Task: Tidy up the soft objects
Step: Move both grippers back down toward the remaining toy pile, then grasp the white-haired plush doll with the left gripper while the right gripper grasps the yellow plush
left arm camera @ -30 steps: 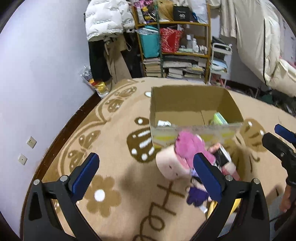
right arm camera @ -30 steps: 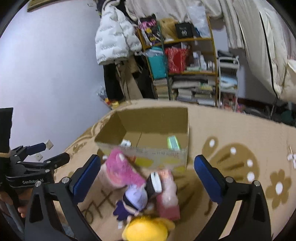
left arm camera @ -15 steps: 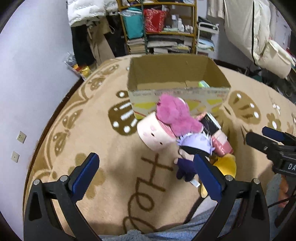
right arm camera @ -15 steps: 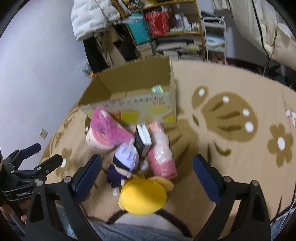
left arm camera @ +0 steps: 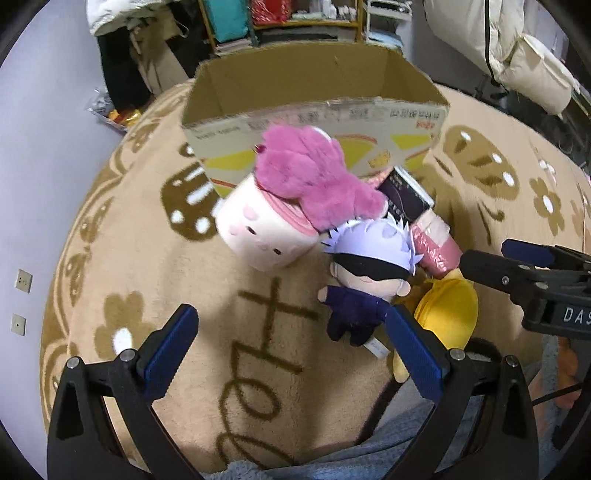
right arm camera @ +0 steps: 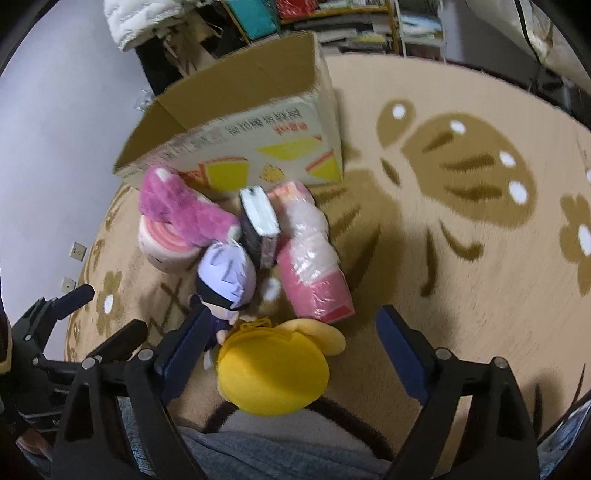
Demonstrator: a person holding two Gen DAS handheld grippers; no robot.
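A pile of soft toys lies on the rug before an open cardboard box [left arm camera: 317,110] [right arm camera: 236,147]. It holds a pink furry plush [left arm camera: 314,181] [right arm camera: 177,206], a cream cylinder plush [left arm camera: 258,232] [right arm camera: 162,247], a lavender-haired doll [left arm camera: 369,266] [right arm camera: 227,280], a yellow plush [left arm camera: 447,314] [right arm camera: 273,373], a pink wrapped roll [left arm camera: 436,240] [right arm camera: 314,273] and a dark book [left arm camera: 404,195] [right arm camera: 258,221]. My left gripper [left arm camera: 291,347] is open and empty just short of the doll. My right gripper [right arm camera: 291,350] is open, straddling the yellow plush without holding it.
A beige patterned rug [left arm camera: 147,266] [right arm camera: 461,229] covers the floor. A lilac wall [left arm camera: 33,184] stands at the left. Shelves [left arm camera: 295,14] and hanging clothes stand behind the box. The person's grey-trousered legs [right arm camera: 280,450] sit at the near edge.
Both grippers have moved down and closer to the pile of toys, which now looms larger. The box interior has dropped out of sight. Nothing was gripped.
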